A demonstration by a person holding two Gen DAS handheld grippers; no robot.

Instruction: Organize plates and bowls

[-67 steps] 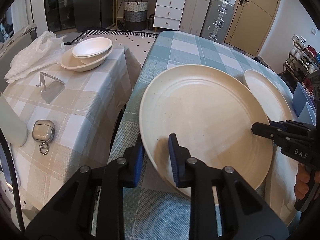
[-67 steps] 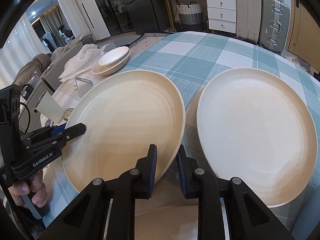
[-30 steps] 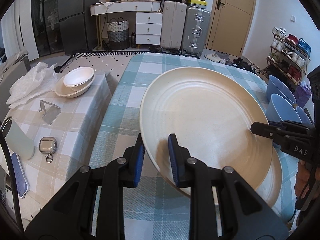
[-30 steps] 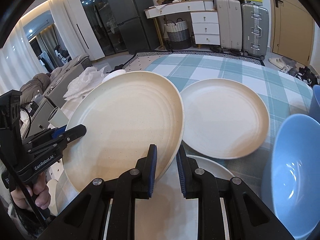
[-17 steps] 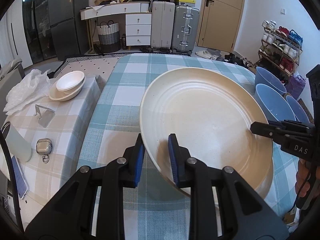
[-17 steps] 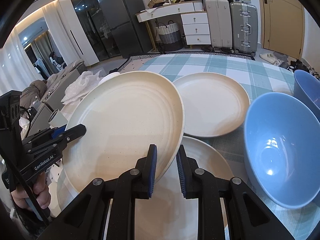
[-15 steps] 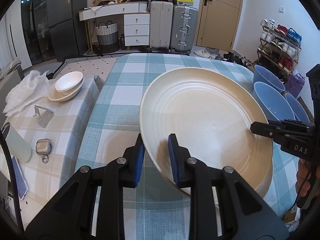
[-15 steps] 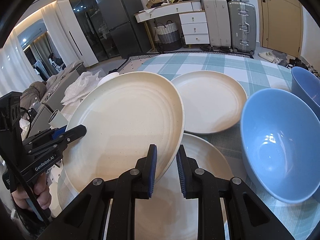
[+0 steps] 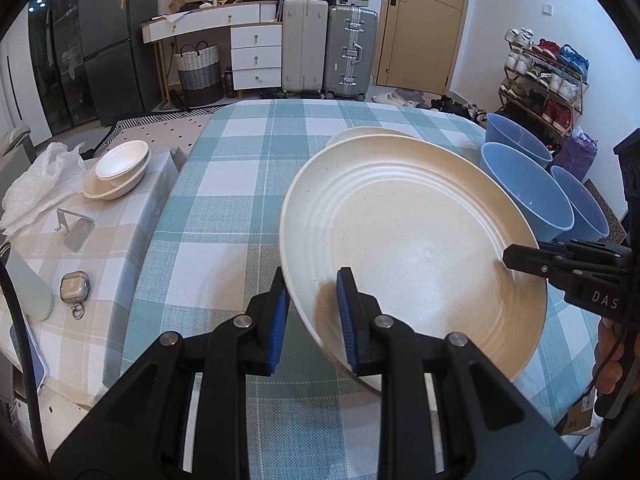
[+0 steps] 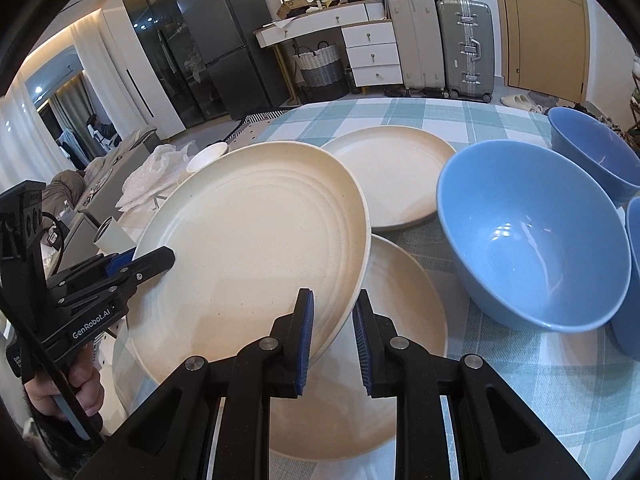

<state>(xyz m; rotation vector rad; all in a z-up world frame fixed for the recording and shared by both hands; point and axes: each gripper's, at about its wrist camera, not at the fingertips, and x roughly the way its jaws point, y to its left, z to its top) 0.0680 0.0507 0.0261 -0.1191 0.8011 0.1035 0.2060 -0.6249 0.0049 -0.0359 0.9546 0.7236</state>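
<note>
A large cream plate hangs tilted above the teal checked table, held at two opposite edges. My left gripper is shut on its near left rim and also shows in the right wrist view. My right gripper is shut on the opposite rim and shows in the left wrist view. A second cream plate lies on the table partly under the held one. A third cream plate lies farther back. Three blue bowls stand to the right.
A side table with a beige checked cloth stands at the left. It holds stacked white bowls, a plastic bag, a metal stand and an earbud case. Suitcases, drawers and a shoe rack line the far walls.
Both grippers have carried the plate together across the table towards the blue bowls, and it now hangs over the second cream plate. Both grips are unchanged.
</note>
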